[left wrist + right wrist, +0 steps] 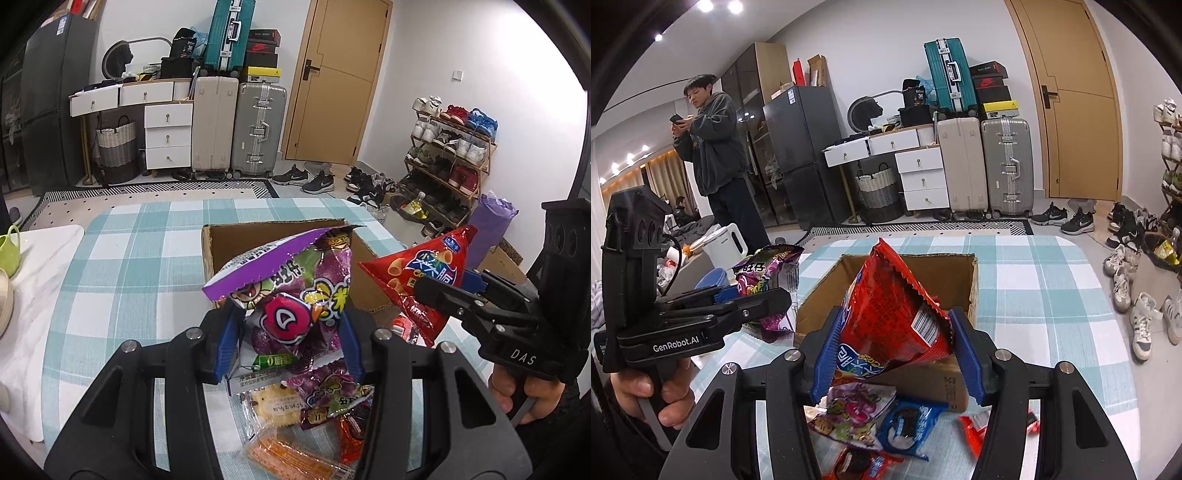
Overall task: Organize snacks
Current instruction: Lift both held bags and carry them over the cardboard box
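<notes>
While left fingers (291,343) clamp purple bag (291,295), right fingers (897,350) pinch red bag (890,310), above box (973,291).

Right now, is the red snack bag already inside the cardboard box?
No, the red snack bag is pinched in the right gripper above the cardboard box.

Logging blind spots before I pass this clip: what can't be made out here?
- Floor of the cardboard box: in the left wrist view the purple snack bag covers it; in the right wrist view the red chip bag does.
- Loose snacks on the checked tablecloth: cut off by both tools' arms and the lower edge.
- Print on the small packets: too blurred to read.
</notes>
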Motion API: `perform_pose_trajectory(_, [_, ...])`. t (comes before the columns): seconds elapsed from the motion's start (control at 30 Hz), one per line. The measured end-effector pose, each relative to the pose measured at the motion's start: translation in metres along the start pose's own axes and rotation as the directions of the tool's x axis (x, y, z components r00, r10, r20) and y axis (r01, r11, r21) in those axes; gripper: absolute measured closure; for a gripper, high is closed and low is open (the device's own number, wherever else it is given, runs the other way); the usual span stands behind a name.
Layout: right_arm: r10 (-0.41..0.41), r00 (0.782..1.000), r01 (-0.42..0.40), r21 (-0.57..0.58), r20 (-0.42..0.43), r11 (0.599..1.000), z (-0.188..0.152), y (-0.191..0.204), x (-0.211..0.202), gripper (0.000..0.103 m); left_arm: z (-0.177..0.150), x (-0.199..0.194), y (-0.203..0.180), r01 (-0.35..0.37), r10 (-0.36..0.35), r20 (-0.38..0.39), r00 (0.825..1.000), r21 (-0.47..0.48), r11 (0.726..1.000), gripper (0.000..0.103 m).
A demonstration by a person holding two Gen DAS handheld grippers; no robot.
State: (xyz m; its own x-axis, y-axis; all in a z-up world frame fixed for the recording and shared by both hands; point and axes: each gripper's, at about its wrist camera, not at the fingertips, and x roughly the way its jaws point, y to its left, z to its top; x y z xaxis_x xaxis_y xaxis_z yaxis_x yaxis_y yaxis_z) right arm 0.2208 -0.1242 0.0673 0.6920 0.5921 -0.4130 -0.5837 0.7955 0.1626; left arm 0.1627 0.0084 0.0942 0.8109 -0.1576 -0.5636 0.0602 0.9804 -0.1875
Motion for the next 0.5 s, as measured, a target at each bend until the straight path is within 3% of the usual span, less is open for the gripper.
perform_pose_trajectory(0.5, [-0.023,0.999,0.023,0.003,-0.023,1.0,0.014,-0.015,0.035,0.046,0.018,0.049,0.01,-0.02,0.019,-0.033,0.999,-0.003,1.0,0.059])
